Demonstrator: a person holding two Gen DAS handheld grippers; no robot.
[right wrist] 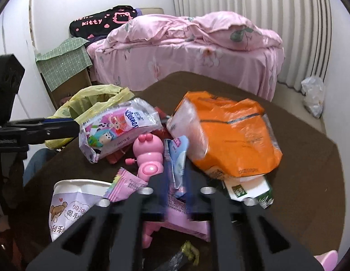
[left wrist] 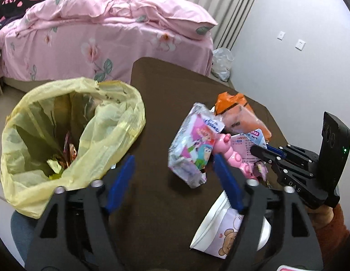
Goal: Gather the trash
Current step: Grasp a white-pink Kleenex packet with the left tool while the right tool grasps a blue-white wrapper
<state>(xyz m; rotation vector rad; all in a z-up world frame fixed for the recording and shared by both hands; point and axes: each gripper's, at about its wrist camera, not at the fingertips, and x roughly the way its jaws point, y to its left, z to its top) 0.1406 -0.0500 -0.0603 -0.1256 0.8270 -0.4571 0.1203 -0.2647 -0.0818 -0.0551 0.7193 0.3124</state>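
Observation:
A yellow trash bag (left wrist: 73, 124) gapes open at the left edge of the brown table (left wrist: 163, 90), with shiny wrappers at its bottom. My left gripper (left wrist: 172, 164) stands open over bare tabletop between the bag and a Kleenex tissue pack (left wrist: 195, 144). Nothing is between its blue pads. My right gripper (right wrist: 178, 178) is shut on a blue and white packet (right wrist: 177, 158) in the trash pile. Around it lie an orange plastic package (right wrist: 229, 135), a pink caterpillar toy (right wrist: 148, 155), a pink wrapper (right wrist: 127, 187) and a crushed paper cup (right wrist: 68, 205).
A bed with pink floral bedding (left wrist: 107, 33) stands close behind the table. A white plastic bag (left wrist: 222, 62) lies on the floor by the curtain. A green and white carton (right wrist: 249, 192) pokes out under the orange package. An orange sleeve (left wrist: 328, 225) shows behind the right gripper.

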